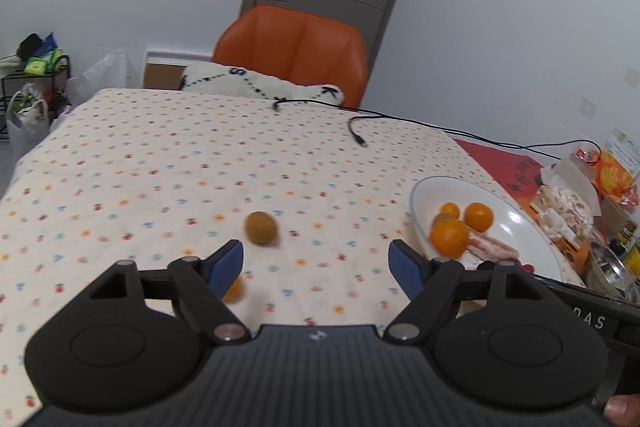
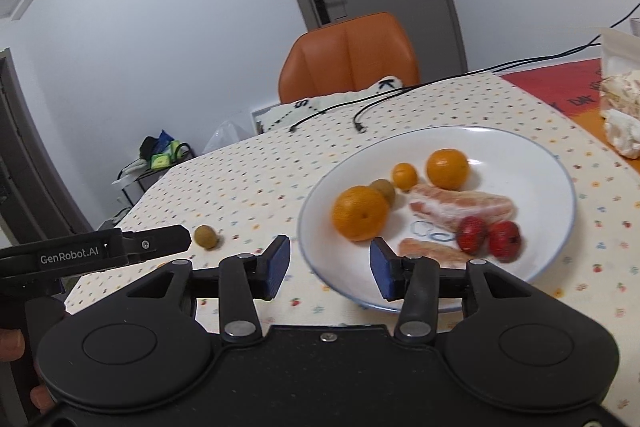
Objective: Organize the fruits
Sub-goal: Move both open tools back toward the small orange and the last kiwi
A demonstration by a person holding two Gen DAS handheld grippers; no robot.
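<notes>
A small brown round fruit (image 1: 261, 227) (image 2: 206, 237) lies loose on the dotted tablecloth, just ahead of my open left gripper (image 1: 316, 267). A small orange fruit (image 1: 233, 289) peeks out under that gripper's left finger. The white plate (image 1: 524, 223) (image 2: 532, 163) holds oranges (image 2: 360, 213), a brown fruit (image 2: 384, 189), pomelo segments (image 2: 464, 207) and two red fruits (image 2: 490, 237). My right gripper (image 2: 330, 263) stands open over the plate's near rim, empty. The left gripper's body (image 2: 100, 251) shows at the left in the right wrist view.
An orange chair (image 1: 296, 47) with a white cushion (image 1: 256, 85) stands at the table's far side. Black cables (image 1: 360, 135) lie across the far cloth. Snack packets and a metal bowl (image 1: 612, 271) crowd the right edge. A rack with bags (image 1: 32, 83) stands far left.
</notes>
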